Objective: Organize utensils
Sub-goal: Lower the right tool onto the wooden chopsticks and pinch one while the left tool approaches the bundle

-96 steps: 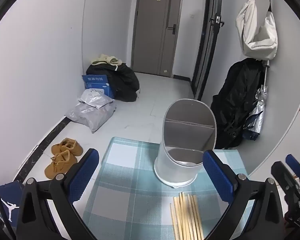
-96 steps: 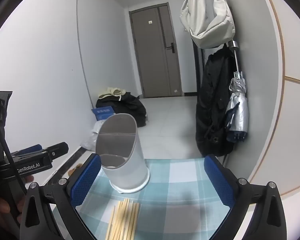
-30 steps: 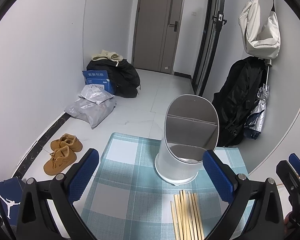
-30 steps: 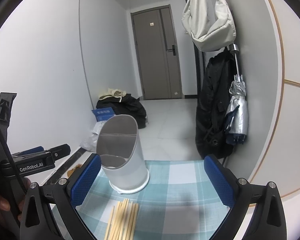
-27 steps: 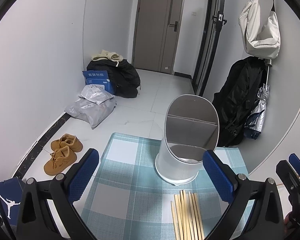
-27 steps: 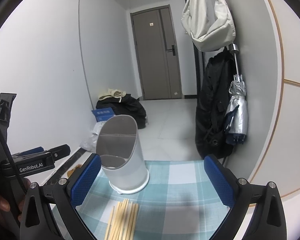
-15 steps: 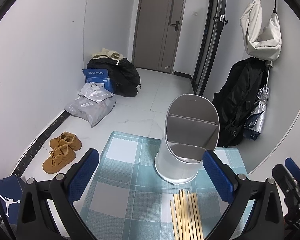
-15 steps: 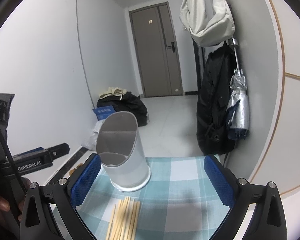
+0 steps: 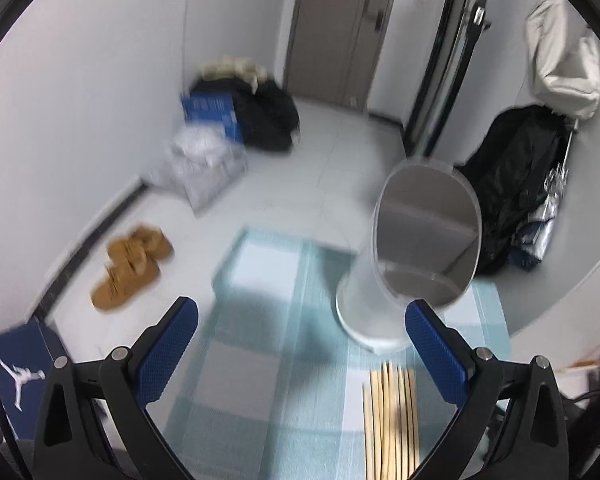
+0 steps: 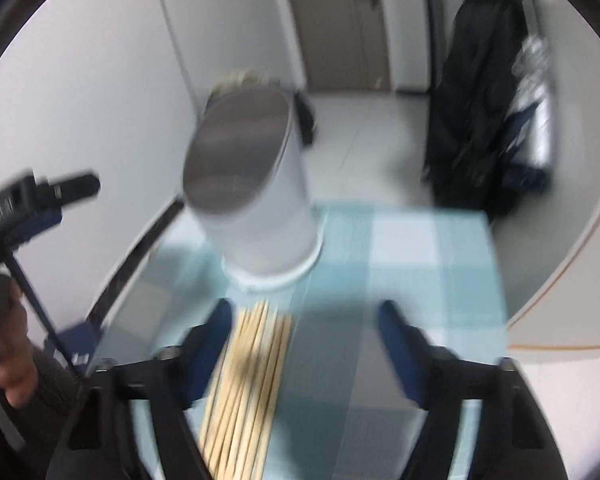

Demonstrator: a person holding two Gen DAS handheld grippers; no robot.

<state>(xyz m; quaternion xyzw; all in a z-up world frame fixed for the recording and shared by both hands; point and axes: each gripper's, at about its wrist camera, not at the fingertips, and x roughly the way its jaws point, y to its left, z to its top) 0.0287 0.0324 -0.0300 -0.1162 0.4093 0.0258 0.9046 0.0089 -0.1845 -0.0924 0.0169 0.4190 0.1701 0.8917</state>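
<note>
Though blurred, chopsticks probably beside right hand-held gripper.

The right gripper now sits lower, over the chopsticks, its jaws just narrowed with only the bundle's edge between them.

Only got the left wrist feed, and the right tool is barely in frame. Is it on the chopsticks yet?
Observer: Not gripping. The right wrist view shows the right tool partly open, its jaws having just been closing. The chopsticks sit in the gap by its left finger, and the pads aren't pressing them.
Operator: Any sign of the person?
Observer: Yes, a hand at that view's left edge, wrapped round the left tool's handle.
</note>
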